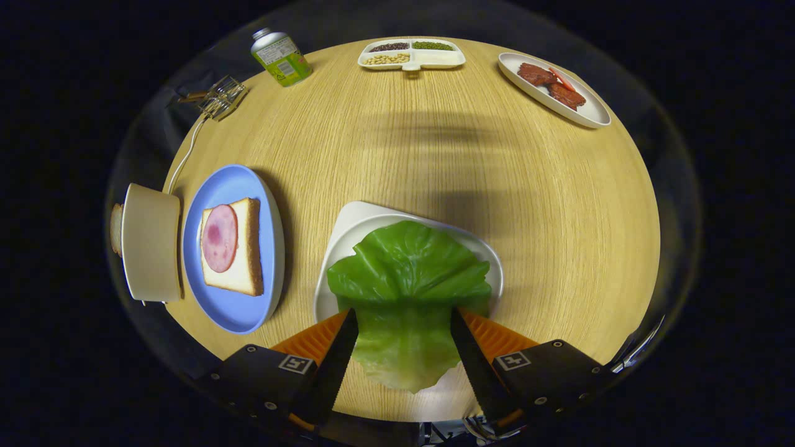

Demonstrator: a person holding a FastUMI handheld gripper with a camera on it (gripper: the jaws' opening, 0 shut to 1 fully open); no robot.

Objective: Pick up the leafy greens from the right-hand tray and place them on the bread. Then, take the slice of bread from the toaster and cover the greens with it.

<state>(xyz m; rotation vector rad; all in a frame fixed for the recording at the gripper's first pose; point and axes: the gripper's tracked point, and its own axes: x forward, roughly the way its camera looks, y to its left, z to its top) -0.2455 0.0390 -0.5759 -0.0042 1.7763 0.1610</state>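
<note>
Right now the lettuce leaf [407, 273] lies on the white tray [348, 248] directly between and just ahead of the gripper [404, 316], its long axis running along the fingers and its stem end hanging over the tray's near rim. The fingers [338, 347] stand wide apart at either edge of the leaf, not pressing it. The ham-topped bread [239, 248] waits on the blue plate [239, 310] to the left, with the toaster [149, 245] just beyond.
</note>
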